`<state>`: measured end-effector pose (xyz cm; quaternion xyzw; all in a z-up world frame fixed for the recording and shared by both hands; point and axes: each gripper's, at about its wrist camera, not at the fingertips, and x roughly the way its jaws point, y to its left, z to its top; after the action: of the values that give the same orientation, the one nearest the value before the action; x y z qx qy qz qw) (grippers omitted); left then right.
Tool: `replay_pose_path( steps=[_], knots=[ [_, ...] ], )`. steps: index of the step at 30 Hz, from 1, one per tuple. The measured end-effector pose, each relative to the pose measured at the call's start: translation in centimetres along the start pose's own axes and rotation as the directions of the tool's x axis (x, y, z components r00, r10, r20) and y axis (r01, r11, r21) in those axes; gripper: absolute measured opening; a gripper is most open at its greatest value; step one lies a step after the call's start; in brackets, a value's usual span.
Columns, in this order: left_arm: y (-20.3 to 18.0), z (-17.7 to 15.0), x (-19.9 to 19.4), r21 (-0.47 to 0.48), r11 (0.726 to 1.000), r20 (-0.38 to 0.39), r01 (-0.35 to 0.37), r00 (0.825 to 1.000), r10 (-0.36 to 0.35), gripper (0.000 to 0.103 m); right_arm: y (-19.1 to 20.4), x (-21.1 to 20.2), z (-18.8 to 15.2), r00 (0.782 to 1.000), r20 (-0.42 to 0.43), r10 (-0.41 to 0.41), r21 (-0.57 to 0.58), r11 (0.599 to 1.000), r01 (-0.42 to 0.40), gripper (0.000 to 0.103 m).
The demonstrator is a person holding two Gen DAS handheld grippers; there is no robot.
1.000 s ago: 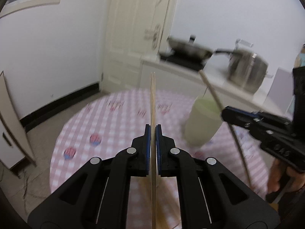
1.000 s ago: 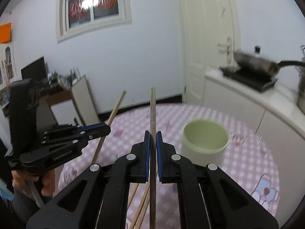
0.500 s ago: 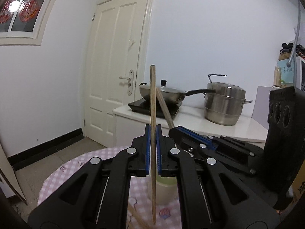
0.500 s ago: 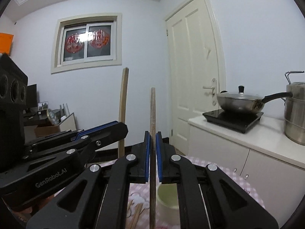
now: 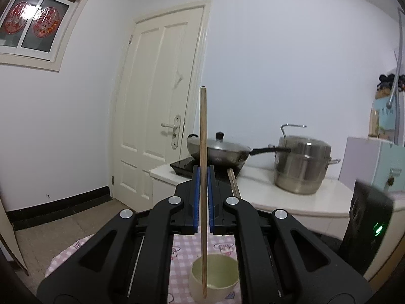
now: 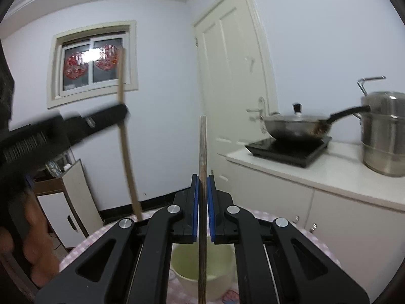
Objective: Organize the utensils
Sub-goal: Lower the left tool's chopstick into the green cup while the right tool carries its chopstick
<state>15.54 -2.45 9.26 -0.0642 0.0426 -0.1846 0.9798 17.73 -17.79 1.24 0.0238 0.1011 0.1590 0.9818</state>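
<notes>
The pale green cup (image 5: 214, 278) is sitting low in the centre of both wrist views on the pink checked tablecloth (image 5: 177, 250), and as far as its visible inside shows, nothing is standing in it, so the sorting is looking barely started: two chopsticks are lifted and neither is yet in the cup

In the left wrist view a wooden chopstick (image 5: 203, 152) is running upright through the middle of the frame, its lower end hanging in front of the cup's rim. The left gripper (image 5: 203, 197) is pinching it, blue pads pressed against its sides

In the right wrist view a second chopstick (image 6: 202, 177) is standing upright in the centre, and the right gripper (image 6: 202, 207) is clamping it the same way, jaws pressed together on the stick, above the cup's mouth

At the left of that view the other gripper is appearing blurred, its chopstick slanting up toward the window (image 6: 93, 60). What is remaining, in my judgement, is lowering both sticks into the cup and letting go
</notes>
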Motion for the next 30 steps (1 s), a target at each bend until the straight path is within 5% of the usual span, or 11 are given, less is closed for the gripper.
replay_pose_path(
  steps=[9,30],
  knots=[
    [-1.0,1.2,-0.2,-0.002,1.000,0.061,-0.012,0.998,0.012,0.005,-2.5,-0.6,-2.3,0.998,-0.060,-0.032,0.053,0.998,0.035,0.005],
    [-1.8,-3.8,3.2,0.053,0.998,-0.045,-0.037,0.998,0.039,0.006,-3.4,-0.2,-3.4,0.995,-0.093,-0.025,0.069,0.997,0.032,0.005]
  ],
)
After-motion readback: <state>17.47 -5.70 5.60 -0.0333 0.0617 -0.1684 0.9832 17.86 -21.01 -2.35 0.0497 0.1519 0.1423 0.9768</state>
